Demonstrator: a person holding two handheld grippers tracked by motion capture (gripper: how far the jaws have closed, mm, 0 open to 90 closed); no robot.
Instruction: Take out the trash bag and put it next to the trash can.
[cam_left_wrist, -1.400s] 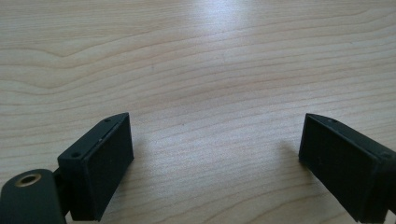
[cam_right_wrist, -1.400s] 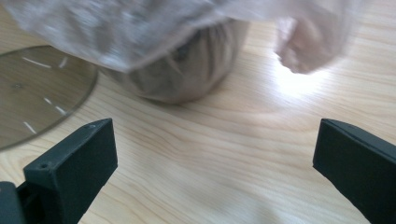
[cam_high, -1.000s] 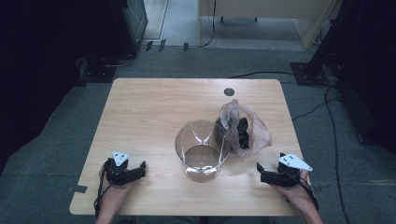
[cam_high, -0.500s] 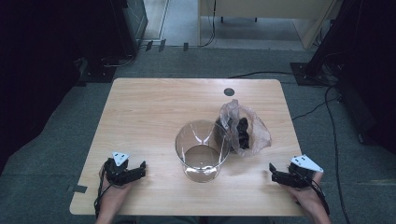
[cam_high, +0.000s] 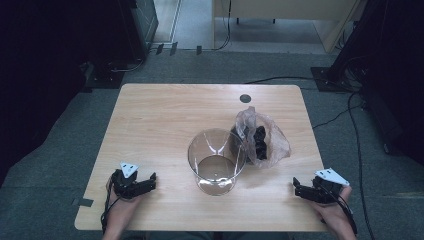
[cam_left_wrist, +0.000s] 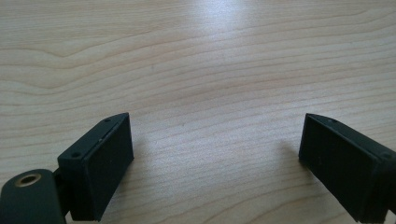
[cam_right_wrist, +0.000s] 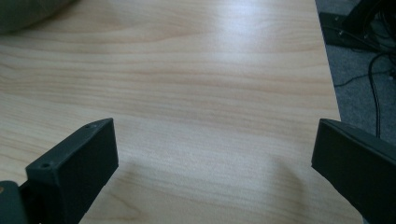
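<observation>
Clear glass bowl (cam_high: 216, 160) stands upright at table (cam_high: 160, 120) centre-front, mouth up, round, no long axis. Plastic bag (cam_high: 262, 140) with dark pieces touches its right side. Left gripper (cam_high: 145, 183) near front-left edge, well apart from bowl, jaws spread, empty. Right gripper (cam_high: 300, 189) near front-right edge, jaws spread, empty.

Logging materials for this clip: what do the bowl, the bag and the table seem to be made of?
Bowl: clear and glossy, glass or hard plastic; the table shows through its wall, with bright glints on it.
Bag: thin clear plastic film, crinkled and shiny, with dark contents that I cannot identify.
Table: light wood or wood-look laminate, smooth satin; grain lines and a soft sheen show in both gripper views.
</observation>
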